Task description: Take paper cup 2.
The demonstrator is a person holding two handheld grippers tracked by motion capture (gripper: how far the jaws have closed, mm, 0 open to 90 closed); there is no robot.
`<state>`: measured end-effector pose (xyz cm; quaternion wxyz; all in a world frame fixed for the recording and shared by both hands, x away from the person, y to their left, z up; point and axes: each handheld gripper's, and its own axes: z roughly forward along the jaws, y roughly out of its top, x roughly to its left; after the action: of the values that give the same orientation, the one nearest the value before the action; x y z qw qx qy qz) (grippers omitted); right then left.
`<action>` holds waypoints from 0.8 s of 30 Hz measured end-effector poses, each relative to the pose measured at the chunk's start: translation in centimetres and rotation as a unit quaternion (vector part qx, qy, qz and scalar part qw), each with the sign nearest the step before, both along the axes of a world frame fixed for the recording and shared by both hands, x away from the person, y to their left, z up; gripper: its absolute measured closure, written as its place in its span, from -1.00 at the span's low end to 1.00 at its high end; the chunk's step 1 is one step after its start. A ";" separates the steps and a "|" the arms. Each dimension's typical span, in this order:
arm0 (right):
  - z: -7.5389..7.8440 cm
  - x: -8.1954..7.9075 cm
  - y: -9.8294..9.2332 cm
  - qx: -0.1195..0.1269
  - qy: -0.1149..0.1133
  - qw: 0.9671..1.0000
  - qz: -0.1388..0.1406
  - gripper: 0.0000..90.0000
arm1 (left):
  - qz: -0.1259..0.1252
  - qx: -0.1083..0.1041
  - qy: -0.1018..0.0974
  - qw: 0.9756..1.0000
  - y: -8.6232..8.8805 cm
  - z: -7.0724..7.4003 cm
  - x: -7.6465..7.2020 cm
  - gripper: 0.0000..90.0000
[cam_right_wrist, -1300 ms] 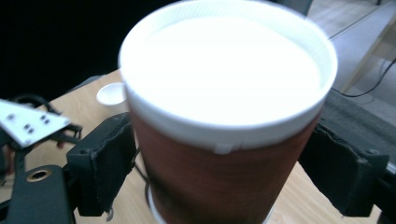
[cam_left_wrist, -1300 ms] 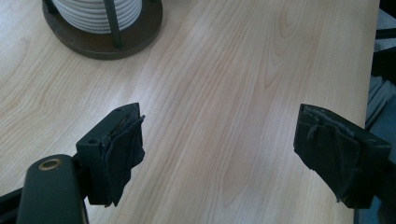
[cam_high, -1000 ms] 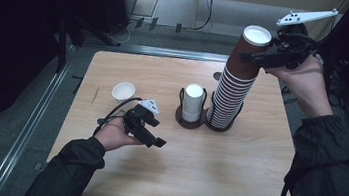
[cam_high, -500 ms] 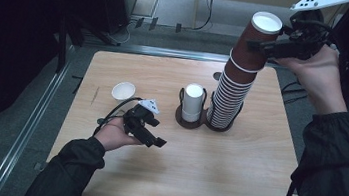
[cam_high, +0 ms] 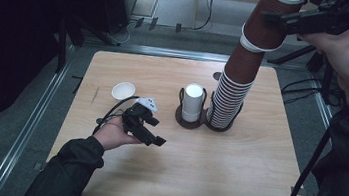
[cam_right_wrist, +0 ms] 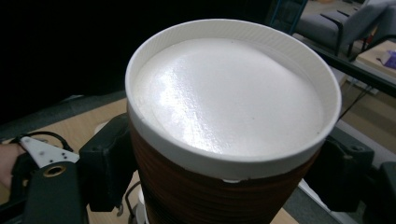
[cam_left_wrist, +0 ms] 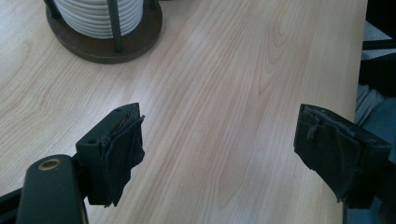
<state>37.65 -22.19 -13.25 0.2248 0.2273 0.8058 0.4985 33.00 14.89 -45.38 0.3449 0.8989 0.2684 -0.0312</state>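
Right tongs (cam_right_wrist: 224, 182) grip the brown cup (cam_right_wrist: 219, 186), seemingly several nested; left tongs (cam_left_wrist: 219, 158) gape empty

High view: fixed overhead, facing forward and down on the worktop (cam_high: 253, 178); forearms enter at the bottom edge. Left gripper view: rides low and close over the wood, facing the cup holder (cam_left_wrist: 105, 44) in its upper left; the high view has that holder at centre. Right gripper view: raised, hard against the brown cup (cam_right_wrist: 224, 140), shared with the high view's upper right.
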 end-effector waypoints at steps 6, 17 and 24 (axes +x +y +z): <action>0.6 -2.4 0.7 -0.008 0.009 0.999 0.050 -0.57 | 0.003 -0.016 0.003 1.000 0.3 0.3 0.1 -0.72; -4.5 -5.5 1.8 -0.004 0.054 0.990 0.133 -0.57 | -0.006 -0.042 0.001 0.999 1.0 0.9 0.3 -0.84; -8.3 -6.2 2.0 -0.004 0.067 0.986 0.150 -0.57 | -0.015 -0.046 -0.002 0.999 0.9 1.0 0.2 -0.91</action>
<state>31.48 -20.19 -21.52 0.0937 0.1357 0.8463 0.5066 33.20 15.80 -44.43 0.3862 0.8861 0.2520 -0.0470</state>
